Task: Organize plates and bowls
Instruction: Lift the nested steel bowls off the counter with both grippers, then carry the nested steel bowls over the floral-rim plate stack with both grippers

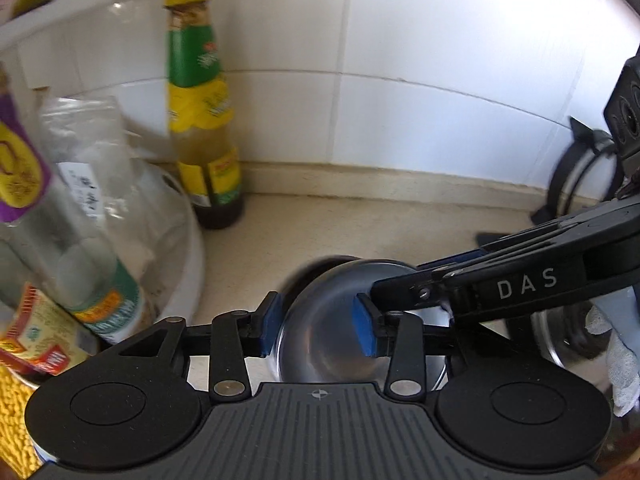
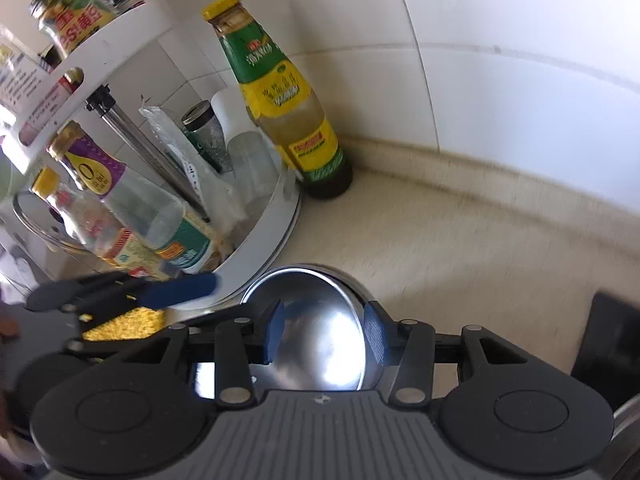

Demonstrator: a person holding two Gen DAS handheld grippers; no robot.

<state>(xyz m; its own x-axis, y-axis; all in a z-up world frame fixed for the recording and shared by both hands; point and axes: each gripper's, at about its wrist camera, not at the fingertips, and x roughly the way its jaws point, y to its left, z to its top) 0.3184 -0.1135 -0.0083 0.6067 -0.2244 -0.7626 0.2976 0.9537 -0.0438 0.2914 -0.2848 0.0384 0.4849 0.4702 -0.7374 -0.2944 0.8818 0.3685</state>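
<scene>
Left claw (image 1: 318, 326) apparently clamped on steel bowl (image 1: 320, 344) rim, right claw (image 2: 325, 334) likewise gripping it

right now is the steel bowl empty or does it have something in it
Empty: the steel bowl shows only bare shiny metal and reflections inside, in both wrist views.

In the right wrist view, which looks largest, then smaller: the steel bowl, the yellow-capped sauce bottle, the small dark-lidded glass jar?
1. Yellow-capped sauce bottle
2. Steel bowl, a near tie; it is closer to the camera and partly hidden.
3. Dark-lidded glass jar
</scene>
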